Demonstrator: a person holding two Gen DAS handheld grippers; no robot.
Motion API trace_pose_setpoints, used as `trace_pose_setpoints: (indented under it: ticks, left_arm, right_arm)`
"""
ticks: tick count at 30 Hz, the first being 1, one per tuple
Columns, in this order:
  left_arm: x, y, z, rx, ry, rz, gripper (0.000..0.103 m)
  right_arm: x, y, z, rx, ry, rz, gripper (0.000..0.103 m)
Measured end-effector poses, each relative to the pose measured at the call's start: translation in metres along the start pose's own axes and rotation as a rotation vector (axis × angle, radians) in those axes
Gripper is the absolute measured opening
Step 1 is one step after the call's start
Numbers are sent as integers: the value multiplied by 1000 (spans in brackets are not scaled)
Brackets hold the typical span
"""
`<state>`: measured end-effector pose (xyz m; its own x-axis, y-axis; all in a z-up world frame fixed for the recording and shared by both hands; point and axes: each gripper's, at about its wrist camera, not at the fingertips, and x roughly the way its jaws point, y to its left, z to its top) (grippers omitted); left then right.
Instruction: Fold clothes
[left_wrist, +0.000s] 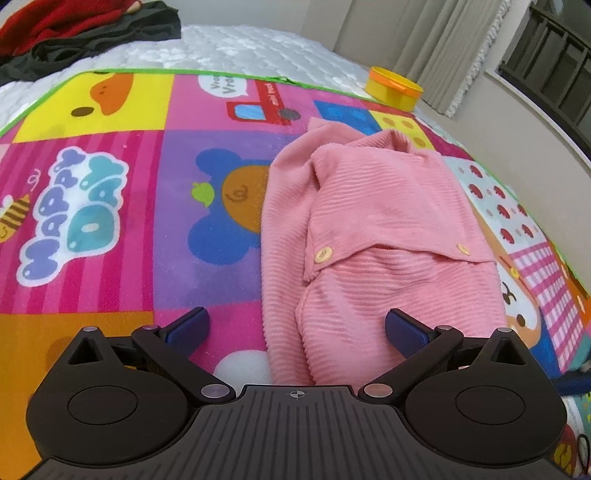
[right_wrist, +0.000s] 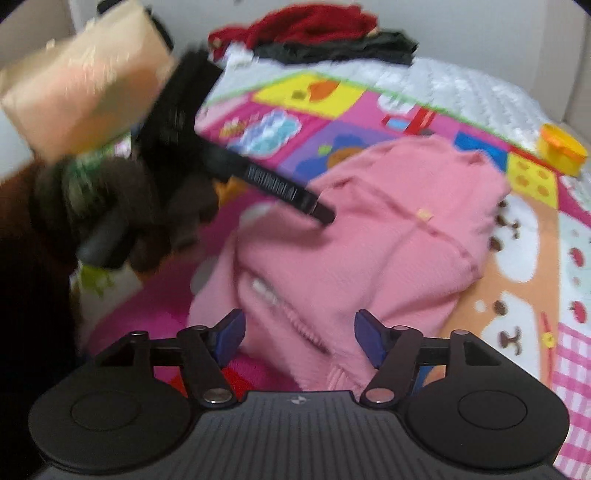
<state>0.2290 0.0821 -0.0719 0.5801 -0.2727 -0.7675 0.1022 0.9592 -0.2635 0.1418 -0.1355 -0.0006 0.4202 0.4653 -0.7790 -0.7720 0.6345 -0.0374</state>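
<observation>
A pink ribbed garment (left_wrist: 373, 236) with pale buttons lies partly folded on the colourful play mat (left_wrist: 110, 221). My left gripper (left_wrist: 297, 326) is open just above the garment's near edge, its blue pads (left_wrist: 192, 326) apart with nothing between them. In the right wrist view the same pink garment (right_wrist: 369, 229) fills the middle. My right gripper (right_wrist: 298, 332) is open over its near hem, gripping nothing. The left gripper (right_wrist: 288, 188), held by a gloved hand (right_wrist: 110, 206), reaches over the garment from the left, blurred.
A yellow and orange tub (left_wrist: 393, 88) sits at the mat's far right corner on the white quilted mattress (left_wrist: 258, 48). Red and dark clothes (left_wrist: 74, 33) are heaped at the far left. Curtains (left_wrist: 436, 48) and a wall stand to the right.
</observation>
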Motion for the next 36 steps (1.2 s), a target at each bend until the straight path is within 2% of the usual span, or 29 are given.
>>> trace_pose_setpoints:
  ticks: [5,11,14,15,16,19,21,24,27,29,31,33,35,36]
  left_arm:
    - [0,-1,-1,1,1,3,103]
    - [1,-1,-1,0,3,4,103]
    - [1,0,-1,-2,4,3,103]
    - [1,0,-1,-4,3,2,103]
    - [0,1,0,-4,1,-3,103]
    - [-11,11,6,-27,-48,10,103]
    - [-21,27,13,-92,-94,34,103]
    - [-24,49,15,-227,-100,32,103]
    - [-22,54,15,-269,-87,7,103]
    - [-24,46,17,-236,-101,2,103]
    - [-27,36,16,-185,-112,-32,103]
    - [-25,24,14,-127,-94,-85,103]
    - [-19,13,11,-64,-62,-91,103]
    - [-14,7,8,-33,-46,-69,103]
  right_arm:
    - [-11,-2,4,-21,-70,-35,70]
    - [38,35,-12,-322,5,-168,70]
    - [57,43,-16,-386,-10,-218,70]
    - [58,41,-15,-371,-19,-224,62]
    - [57,38,-12,-345,-28,-225,43]
    - [37,15,-3,-199,-45,-192,27]
    - [18,1,0,-117,-62,-176,24]
    - [-4,-8,-6,-113,-67,-179,23]
    - [3,4,-25,-231,24,-170,23]
    - [16,14,-37,-307,81,-149,27]
    - [28,23,-45,-383,98,-148,35]
    - [31,21,-39,-366,108,-132,40]
    - [26,16,-29,-318,120,-104,43]
    - [20,12,-24,-295,117,-83,47]
